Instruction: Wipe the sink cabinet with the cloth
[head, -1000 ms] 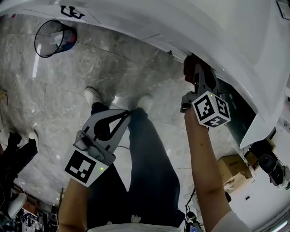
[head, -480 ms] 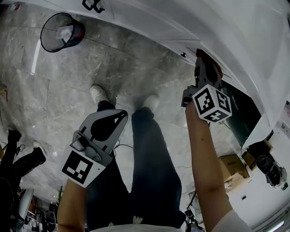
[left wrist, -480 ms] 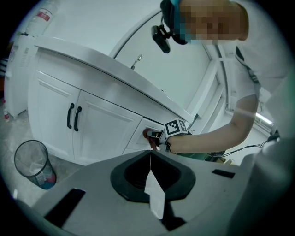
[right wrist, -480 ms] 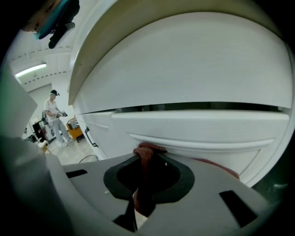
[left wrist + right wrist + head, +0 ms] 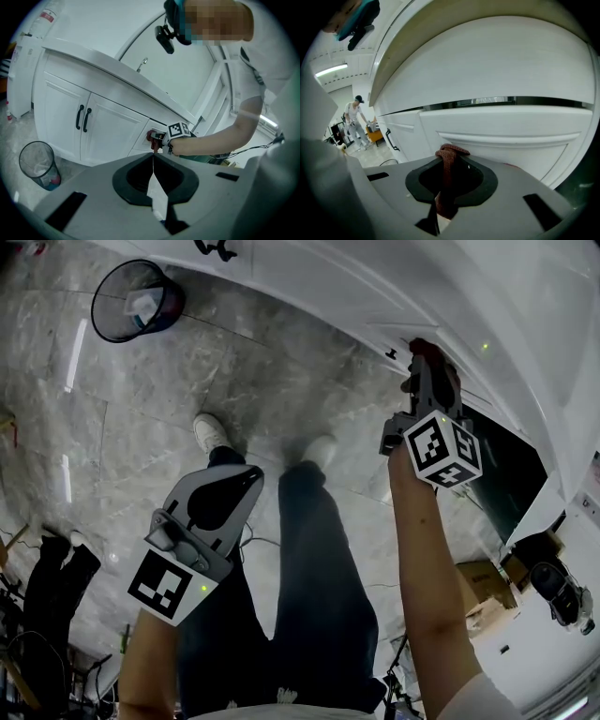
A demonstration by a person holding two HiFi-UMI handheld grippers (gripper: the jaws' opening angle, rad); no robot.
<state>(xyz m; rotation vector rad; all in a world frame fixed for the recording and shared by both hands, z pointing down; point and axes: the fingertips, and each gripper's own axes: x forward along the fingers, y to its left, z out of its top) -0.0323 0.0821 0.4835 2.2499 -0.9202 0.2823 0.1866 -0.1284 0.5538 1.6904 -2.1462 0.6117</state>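
My right gripper point(image 5: 427, 354) is shut on a red-brown cloth point(image 5: 424, 346) and holds it against the white sink cabinet point(image 5: 356, 292) just under the countertop edge. In the right gripper view the cloth point(image 5: 448, 161) stands bunched between the closed jaws, touching a drawer panel point(image 5: 506, 133). My left gripper point(image 5: 244, 476) hangs low over the floor, shut and empty, away from the cabinet. From the left gripper view the left gripper point(image 5: 153, 158) points at the cabinet point(image 5: 110, 129), and the cloth point(image 5: 151, 136) shows small at the drawer front.
A wire waste bin point(image 5: 137, 302) stands on the marble floor by the cabinet's left end. Black door handles point(image 5: 83, 118) mark the left doors. A dark open compartment point(image 5: 506, 474) and cardboard boxes point(image 5: 480, 594) lie to the right. Another person point(image 5: 355, 119) stands far off.
My right gripper has slid the cloth a little further right and up along the cabinet front. The left gripper has stayed about where it was.
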